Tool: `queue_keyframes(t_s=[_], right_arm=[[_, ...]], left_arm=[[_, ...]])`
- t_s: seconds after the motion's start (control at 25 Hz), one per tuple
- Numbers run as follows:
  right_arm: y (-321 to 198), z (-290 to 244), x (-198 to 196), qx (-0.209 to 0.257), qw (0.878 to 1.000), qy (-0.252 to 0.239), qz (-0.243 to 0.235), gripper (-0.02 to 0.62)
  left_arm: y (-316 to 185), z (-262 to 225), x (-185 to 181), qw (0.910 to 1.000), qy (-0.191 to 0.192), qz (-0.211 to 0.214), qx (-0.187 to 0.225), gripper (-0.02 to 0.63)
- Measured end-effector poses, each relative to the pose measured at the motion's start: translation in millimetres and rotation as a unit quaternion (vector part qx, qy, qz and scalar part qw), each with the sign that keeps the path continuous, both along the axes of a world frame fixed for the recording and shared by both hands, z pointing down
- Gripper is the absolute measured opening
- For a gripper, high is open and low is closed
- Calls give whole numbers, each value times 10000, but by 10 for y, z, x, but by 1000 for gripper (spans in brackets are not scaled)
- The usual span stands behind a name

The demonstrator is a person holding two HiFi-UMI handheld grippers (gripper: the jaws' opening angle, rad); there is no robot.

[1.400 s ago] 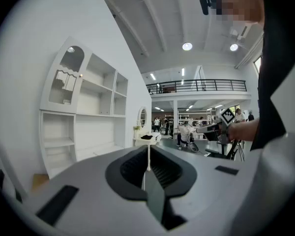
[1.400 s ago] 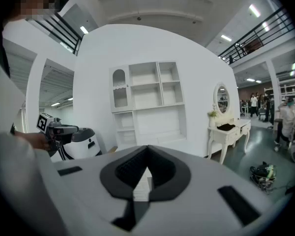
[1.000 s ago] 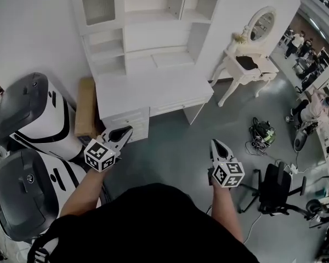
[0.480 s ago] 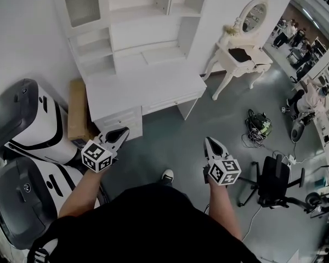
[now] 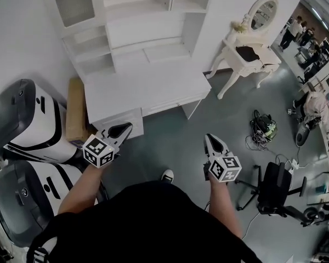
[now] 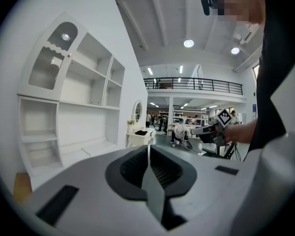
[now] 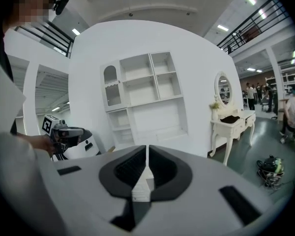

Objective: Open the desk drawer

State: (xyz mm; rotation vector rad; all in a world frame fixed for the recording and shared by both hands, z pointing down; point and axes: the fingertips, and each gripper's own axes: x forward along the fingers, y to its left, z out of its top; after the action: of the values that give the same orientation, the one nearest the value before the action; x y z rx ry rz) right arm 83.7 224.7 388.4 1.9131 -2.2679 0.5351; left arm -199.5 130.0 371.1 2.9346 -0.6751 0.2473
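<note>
Both empty | left gripper (image 5: 125, 128) jaws closed | right gripper (image 5: 212, 142) jaws near-closed (just been opening) | desk drawer (image 5: 165, 107) shut

Large indoor hall, mezzanine railing (image 6: 196, 85), grey floor (image 5: 236, 114), white desk with shelving (image 5: 142, 86), vanity table (image 5: 263, 62)

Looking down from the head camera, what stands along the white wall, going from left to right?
First a rounded white-and-dark-grey machine → flat brown cardboard box → white desk with open shelves → white dressing table with oval mirror.
</note>
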Motion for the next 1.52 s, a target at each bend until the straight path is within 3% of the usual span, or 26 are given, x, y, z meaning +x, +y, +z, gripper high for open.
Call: queue_keyframes(t_s=[0.44, 1.12, 1.52], right_arm=[[-728, 166, 392, -216, 9988, -103, -424, 26], [-1476, 310, 1053, -258, 9951, -213, -930, 28], [-1744, 195, 1110, -88, 9966, -220, -794, 31]], left_arm=[[-527, 111, 432, 9993, -66, -246, -284, 21], [-1071, 25, 1186, 9979, -98, -569, -281, 21], [-1264, 60, 1231, 9988, -234, -340, -256, 21]])
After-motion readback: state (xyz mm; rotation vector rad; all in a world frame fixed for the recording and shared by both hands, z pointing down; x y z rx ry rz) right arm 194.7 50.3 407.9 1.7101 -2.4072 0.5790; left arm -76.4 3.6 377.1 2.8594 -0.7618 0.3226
